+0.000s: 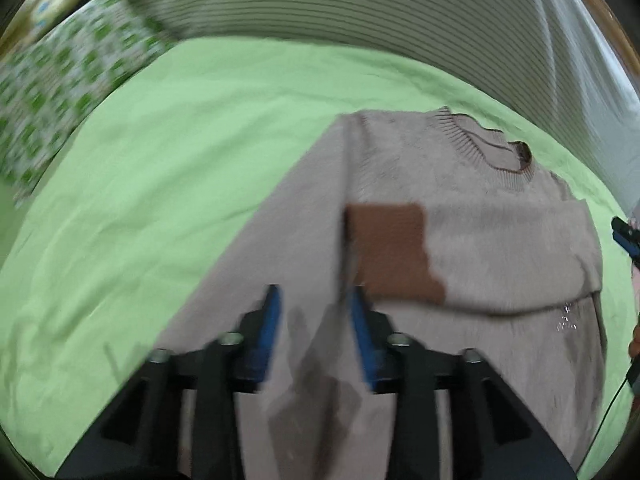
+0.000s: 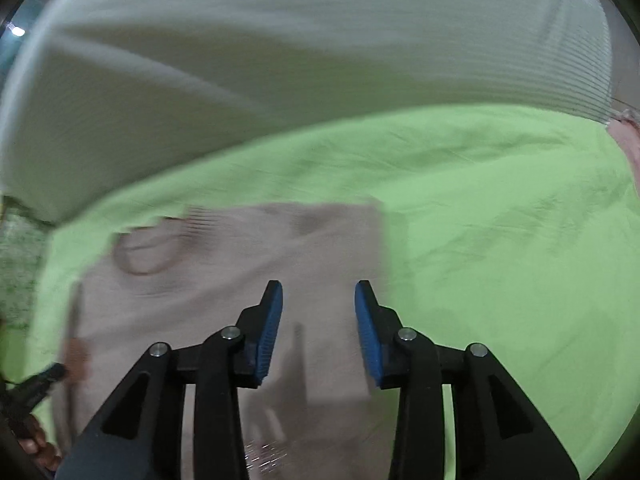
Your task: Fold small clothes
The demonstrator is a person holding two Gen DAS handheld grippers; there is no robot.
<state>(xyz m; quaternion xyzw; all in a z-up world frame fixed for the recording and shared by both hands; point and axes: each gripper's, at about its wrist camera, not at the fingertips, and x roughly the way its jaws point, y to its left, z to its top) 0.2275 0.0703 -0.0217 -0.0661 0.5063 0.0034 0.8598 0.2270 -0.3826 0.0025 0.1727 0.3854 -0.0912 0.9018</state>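
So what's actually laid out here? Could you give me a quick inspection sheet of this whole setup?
Surface: light green sheet, wrinkled, covering a bed-like surface.
Job's things: beige knit sweater lying flat, collar away from the cameras, brown patch on its front; sides appear folded inward.
Clutter: green-patterned cloth at the far left edge.
Grippers: left gripper and right gripper both above the sweater, jaws apart, nothing between the blue pads.
Cables: thin dark cable at the right edge of the left view.
Surroundings: striped pale fabric behind the sheet; pink cloth at the far right.
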